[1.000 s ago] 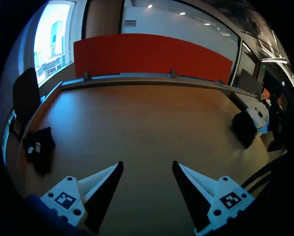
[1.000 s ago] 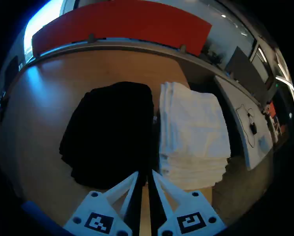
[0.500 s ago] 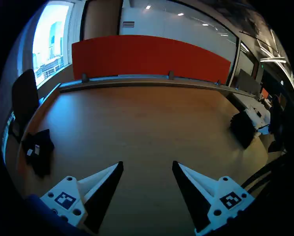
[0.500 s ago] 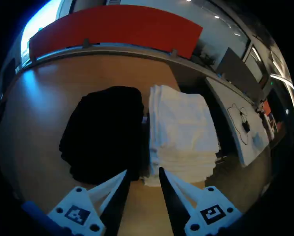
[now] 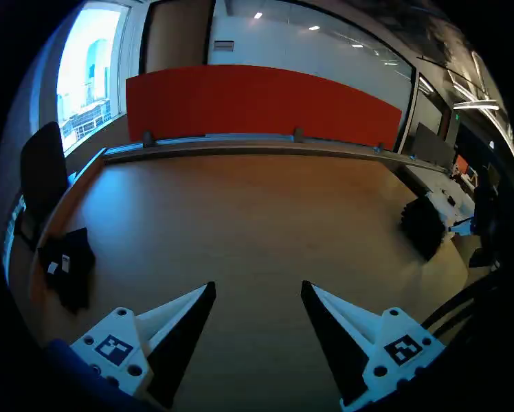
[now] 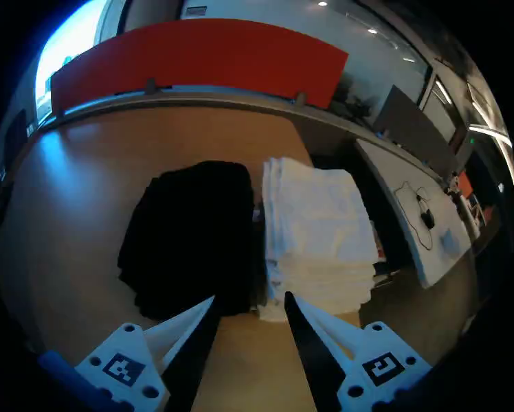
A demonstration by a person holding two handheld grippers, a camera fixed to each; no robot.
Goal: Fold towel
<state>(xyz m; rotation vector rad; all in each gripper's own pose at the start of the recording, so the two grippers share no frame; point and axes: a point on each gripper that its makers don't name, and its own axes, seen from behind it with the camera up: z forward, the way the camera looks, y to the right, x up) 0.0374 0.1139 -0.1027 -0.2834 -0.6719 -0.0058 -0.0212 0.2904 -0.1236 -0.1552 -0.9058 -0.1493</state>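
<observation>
In the right gripper view, a stack of folded white towels (image 6: 317,237) stands on the wooden table (image 6: 85,192), with a pile of folded black towels (image 6: 188,233) right beside it on the left. My right gripper (image 6: 250,309) is open, its fingertips just short of the near edges of both stacks, holding nothing. In the left gripper view, my left gripper (image 5: 257,292) hovers open over bare tabletop (image 5: 257,213). The two stacks (image 5: 425,223) appear small at the table's far right edge there.
A red partition (image 5: 264,99) runs along the table's far edge. A small black object with white tags (image 5: 66,264) lies at the table's left edge, near a dark chair (image 5: 40,172). Another desk with cables (image 6: 422,220) stands to the right of the stacks.
My right gripper has opened from nearly shut and drawn back a little from the stacks. The left gripper has barely moved.
</observation>
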